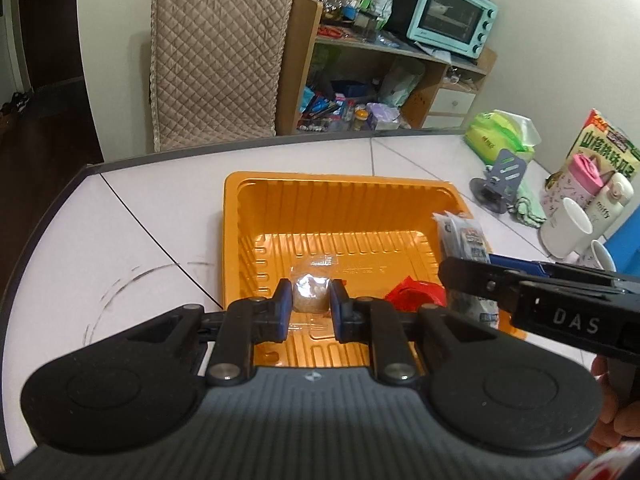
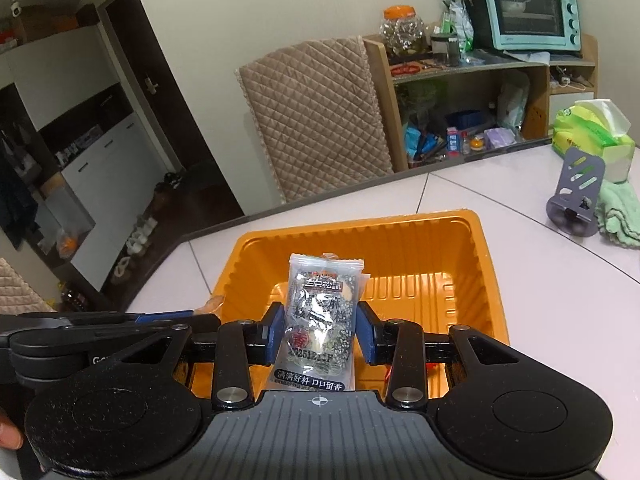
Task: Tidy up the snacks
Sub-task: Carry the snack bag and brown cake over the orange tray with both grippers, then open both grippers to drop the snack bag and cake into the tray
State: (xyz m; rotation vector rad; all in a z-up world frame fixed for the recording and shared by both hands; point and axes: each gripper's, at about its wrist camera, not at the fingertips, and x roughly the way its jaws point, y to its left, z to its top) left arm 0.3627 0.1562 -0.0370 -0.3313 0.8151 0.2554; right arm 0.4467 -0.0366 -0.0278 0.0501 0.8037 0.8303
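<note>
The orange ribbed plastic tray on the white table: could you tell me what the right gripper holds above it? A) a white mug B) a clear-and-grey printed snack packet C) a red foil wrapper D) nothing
B: in the right wrist view, the right gripper is closed on the clear-and-grey printed snack packet, held upright over the orange ribbed plastic tray.
</note>
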